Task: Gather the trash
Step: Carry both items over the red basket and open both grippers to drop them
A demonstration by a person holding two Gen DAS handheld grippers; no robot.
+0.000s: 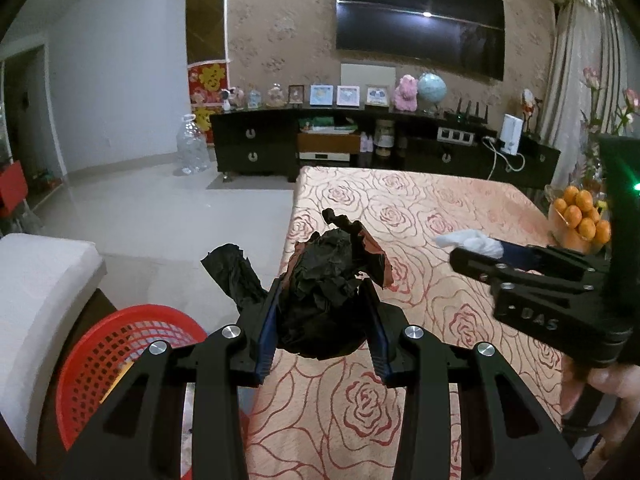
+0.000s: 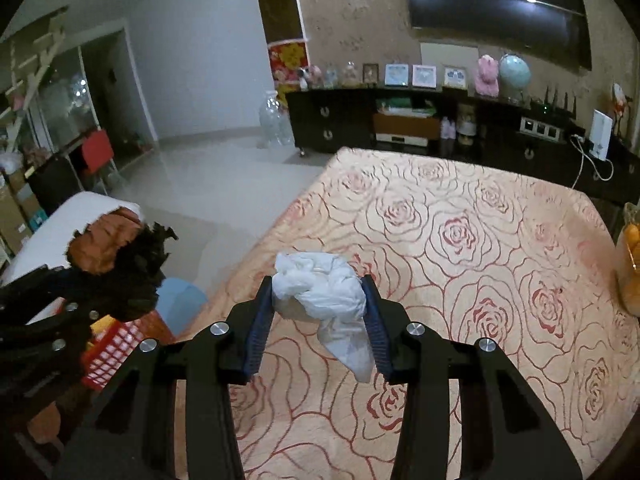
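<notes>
My left gripper (image 1: 322,292) is shut on a crumpled black wad of paper with a red-brown patch (image 1: 320,300), held at the left edge of the rose-patterned table (image 1: 420,208). The wad also shows in the right wrist view (image 2: 120,268). My right gripper (image 2: 318,296) is shut on a crumpled white tissue (image 2: 320,296) above the table (image 2: 460,240). It also shows in the left wrist view (image 1: 472,250), with the tissue (image 1: 468,240) at its tips. A red mesh basket (image 1: 120,344) sits below the table's left side, also seen in the right wrist view (image 2: 112,352).
A bowl of oranges (image 1: 580,220) stands at the table's right edge. A white sofa arm (image 1: 36,280) lies left of the basket. A dark TV cabinet (image 1: 360,148) and a large clear water bottle (image 1: 192,148) stand across the tiled floor.
</notes>
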